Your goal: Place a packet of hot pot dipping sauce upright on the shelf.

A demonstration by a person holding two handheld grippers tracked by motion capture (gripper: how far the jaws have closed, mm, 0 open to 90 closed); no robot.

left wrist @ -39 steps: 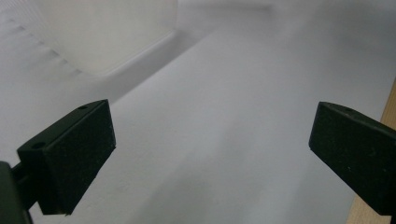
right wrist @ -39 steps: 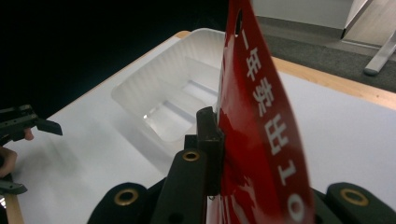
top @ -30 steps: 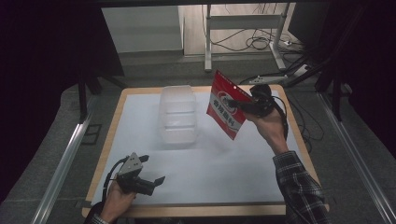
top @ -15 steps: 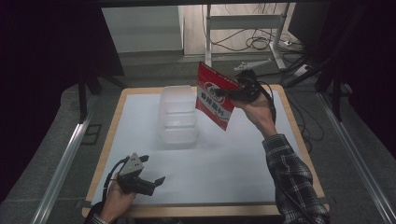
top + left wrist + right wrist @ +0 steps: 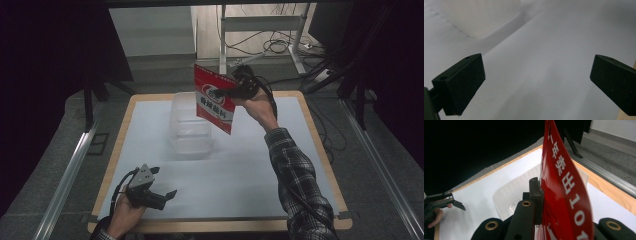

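A red snack bag (image 5: 214,97) with white lettering hangs in the air over the far side of the table, with my right gripper (image 5: 223,92) shut on its upper edge. In the right gripper view the red bag (image 5: 564,192) stands edge-on against the black jaw, above a clear plastic container (image 5: 509,195). That clear container (image 5: 191,126) sits on the white table surface, just left of and below the bag. My left gripper (image 5: 169,196) rests at the near left corner with its jaws open; its fingers (image 5: 461,85) have only bare table between them.
The white mat (image 5: 240,170) lies on a wood-edged table (image 5: 320,145). Metal rails (image 5: 67,175) run along both sides. Cables (image 5: 280,47) and a metal frame lie on the floor beyond the far edge. A plaid sleeve (image 5: 300,185) reaches in from the near right.
My right gripper has carried the red bag leftward and slightly up, from the far right of the table to above the clear container. The left gripper has stayed put.
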